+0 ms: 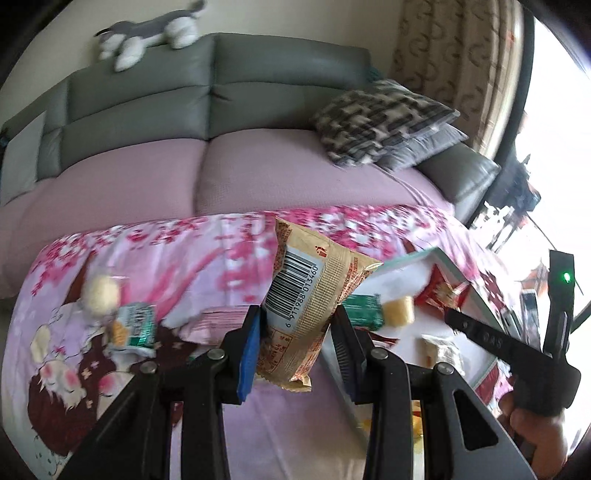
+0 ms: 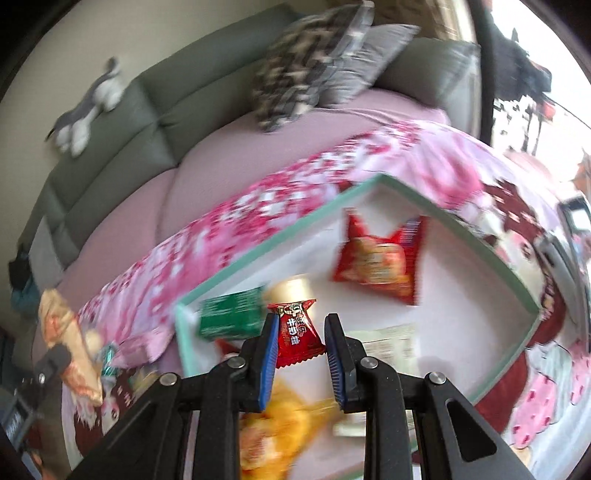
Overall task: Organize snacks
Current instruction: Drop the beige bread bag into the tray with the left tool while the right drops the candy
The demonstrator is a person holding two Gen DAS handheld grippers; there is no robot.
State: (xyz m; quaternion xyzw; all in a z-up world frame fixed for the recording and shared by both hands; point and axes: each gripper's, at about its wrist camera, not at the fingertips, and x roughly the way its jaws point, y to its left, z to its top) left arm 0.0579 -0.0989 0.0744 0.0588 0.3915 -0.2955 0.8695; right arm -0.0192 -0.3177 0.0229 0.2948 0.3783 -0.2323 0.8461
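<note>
In the left wrist view my left gripper (image 1: 297, 314) is shut on a beige snack packet (image 1: 306, 280) with a barcode, held upright above the floral cloth (image 1: 166, 251). A white tray with a teal rim (image 1: 410, 256) lies to its right. In the right wrist view my right gripper (image 2: 303, 321) is shut on a small red candy (image 2: 295, 334) over the near part of the tray (image 2: 277, 243). Inside the tray lie a red packet (image 2: 376, 266), a green packet (image 2: 229, 317) and an orange-yellow packet (image 2: 273, 435). The beige packet (image 2: 70, 343) shows at the far left of this view.
Loose snacks lie on the cloth left of the tray: a green-white packet (image 1: 135, 325), a pale round snack (image 1: 101, 295) and a pink packet (image 1: 218, 321). Behind stands a grey sofa (image 1: 221, 92) with a pink cover, cushions (image 1: 380, 122) and a plush toy (image 1: 147, 33).
</note>
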